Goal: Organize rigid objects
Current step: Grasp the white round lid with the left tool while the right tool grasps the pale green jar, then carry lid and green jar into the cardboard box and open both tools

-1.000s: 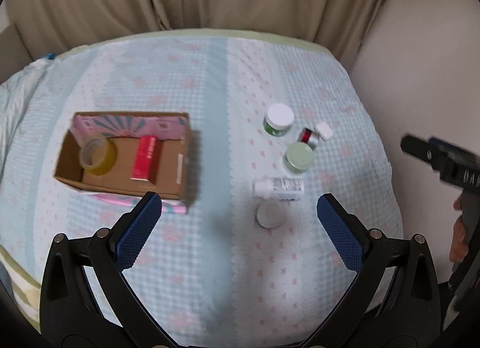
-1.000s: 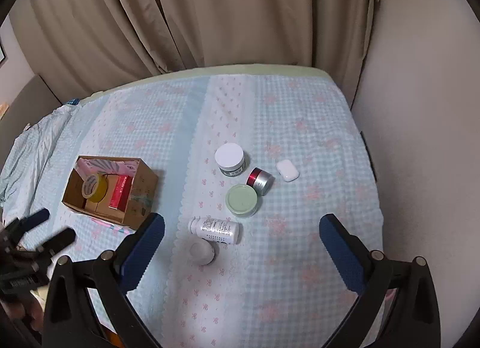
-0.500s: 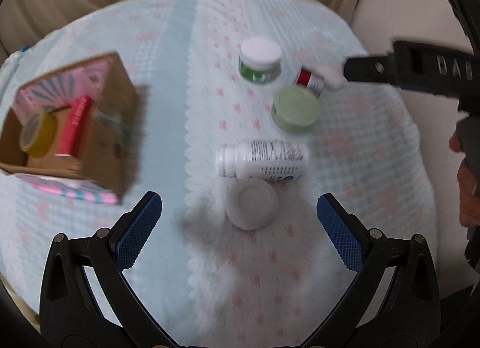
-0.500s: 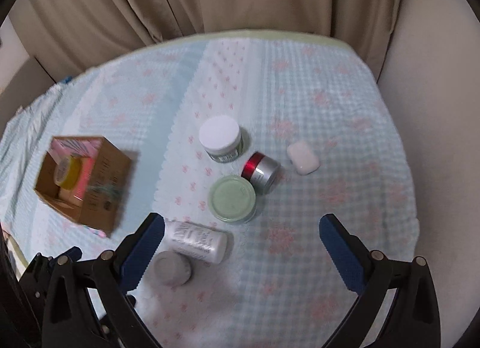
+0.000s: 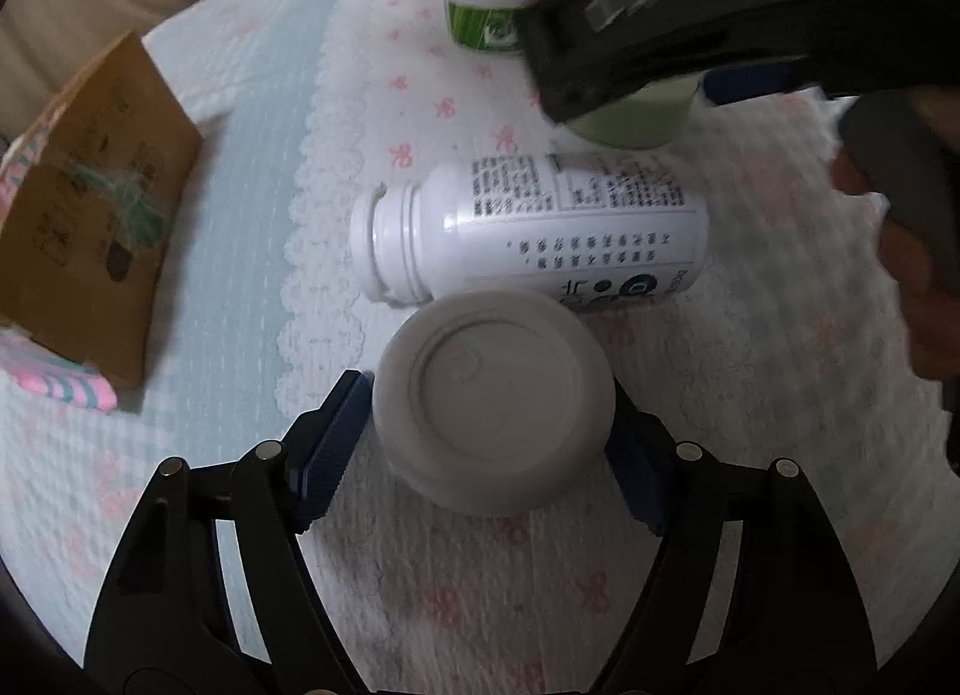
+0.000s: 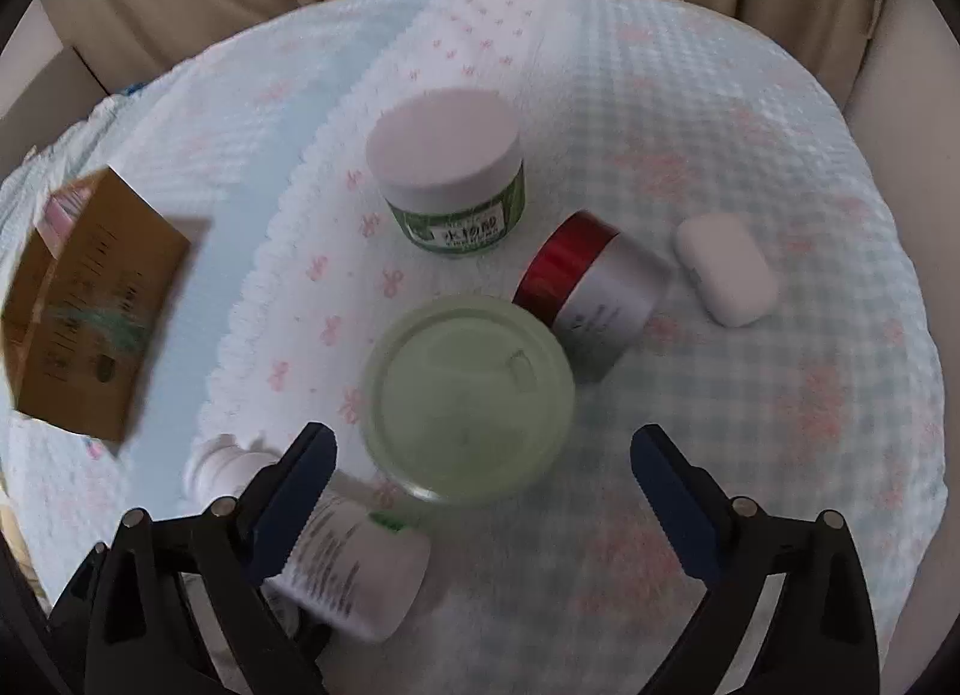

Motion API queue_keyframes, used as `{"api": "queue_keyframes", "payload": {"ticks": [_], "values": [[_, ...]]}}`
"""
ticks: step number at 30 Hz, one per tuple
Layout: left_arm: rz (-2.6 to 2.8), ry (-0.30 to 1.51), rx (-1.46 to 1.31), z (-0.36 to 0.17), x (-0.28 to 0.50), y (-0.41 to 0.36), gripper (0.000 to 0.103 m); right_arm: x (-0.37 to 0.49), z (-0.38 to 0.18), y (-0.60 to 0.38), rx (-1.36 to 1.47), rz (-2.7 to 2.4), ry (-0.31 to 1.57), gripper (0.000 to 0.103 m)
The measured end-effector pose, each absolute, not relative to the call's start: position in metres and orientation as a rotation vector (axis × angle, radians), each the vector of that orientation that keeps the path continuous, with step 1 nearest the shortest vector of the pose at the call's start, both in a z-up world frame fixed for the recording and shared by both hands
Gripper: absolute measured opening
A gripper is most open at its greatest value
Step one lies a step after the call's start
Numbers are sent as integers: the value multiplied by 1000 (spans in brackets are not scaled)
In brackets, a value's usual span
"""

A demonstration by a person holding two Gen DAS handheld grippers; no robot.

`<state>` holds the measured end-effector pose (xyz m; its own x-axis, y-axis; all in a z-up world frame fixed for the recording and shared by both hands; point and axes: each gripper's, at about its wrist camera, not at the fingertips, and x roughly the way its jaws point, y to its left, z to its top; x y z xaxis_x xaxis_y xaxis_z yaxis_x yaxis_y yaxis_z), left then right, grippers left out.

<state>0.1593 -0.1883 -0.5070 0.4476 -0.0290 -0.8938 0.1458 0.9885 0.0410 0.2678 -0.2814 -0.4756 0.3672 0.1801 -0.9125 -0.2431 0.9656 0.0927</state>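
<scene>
White cap (image 5: 493, 407) snug between jaws.

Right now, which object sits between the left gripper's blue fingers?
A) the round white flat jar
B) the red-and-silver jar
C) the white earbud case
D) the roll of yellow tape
A: in the left wrist view the round white flat jar fills the gap of the left gripper, a blue finger on each side.

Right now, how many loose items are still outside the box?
6: white jar between the left tool's fingers, bottle behind it, green jar, white-lidded jar, red-capped jar, white case. None seem hidden.
</scene>
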Motion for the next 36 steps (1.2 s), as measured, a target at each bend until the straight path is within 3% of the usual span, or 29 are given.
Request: {"api": "queue_keyframes", "payload": {"ticks": [7,24,31,36], "values": [[-123,1089,170,-502,159,-200,54,278,-489,-273,-76,259,1181,69],[-137,1044,140,-474,160,-187,53,274,-470,-277,-34,228,1183,67],[-131,983,113,-417,155,-173,53,261,-409,-282,4,211,1121,67],[-103,927,64,-347,153,-153,53,248,-343,-280,8,207,1071,67]]}}
